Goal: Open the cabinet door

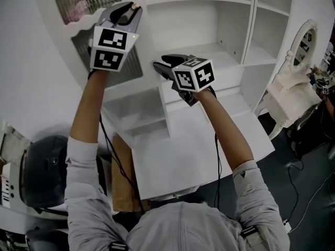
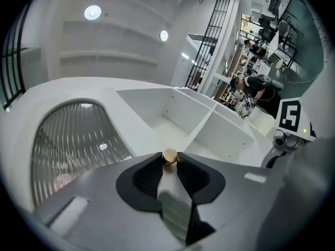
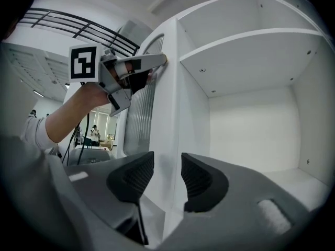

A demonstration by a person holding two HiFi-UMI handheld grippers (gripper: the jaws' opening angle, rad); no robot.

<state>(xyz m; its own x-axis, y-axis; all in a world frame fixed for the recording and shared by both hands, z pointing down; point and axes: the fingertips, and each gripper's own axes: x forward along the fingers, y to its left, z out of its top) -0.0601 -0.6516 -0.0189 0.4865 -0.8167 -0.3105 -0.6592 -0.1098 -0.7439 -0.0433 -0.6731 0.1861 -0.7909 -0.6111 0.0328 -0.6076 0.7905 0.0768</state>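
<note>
The white cabinet (image 1: 230,61) stands with its shelves exposed. Its door (image 2: 73,140), white with an arched ribbed glass pane, is swung out to the left. A small brass knob (image 2: 170,155) sits on the door's free edge, and my left gripper (image 2: 170,160) is shut on it, pads against both sides. In the head view this left gripper (image 1: 134,7) is at the top left. The right gripper view shows the door (image 3: 138,114) edge-on. My right gripper (image 3: 167,174) is open, its jaws either side of the door's white edge lower down, without pressing it. In the head view the right gripper (image 1: 158,66) points left.
A low white open-fronted unit (image 1: 199,150) stands right under my arms. To the right is a white ornate chair (image 1: 293,88), with cables on the dark floor. A dark round object (image 1: 44,174) and brown cardboard (image 1: 123,182) lie at the left. A person (image 2: 256,85) is far behind.
</note>
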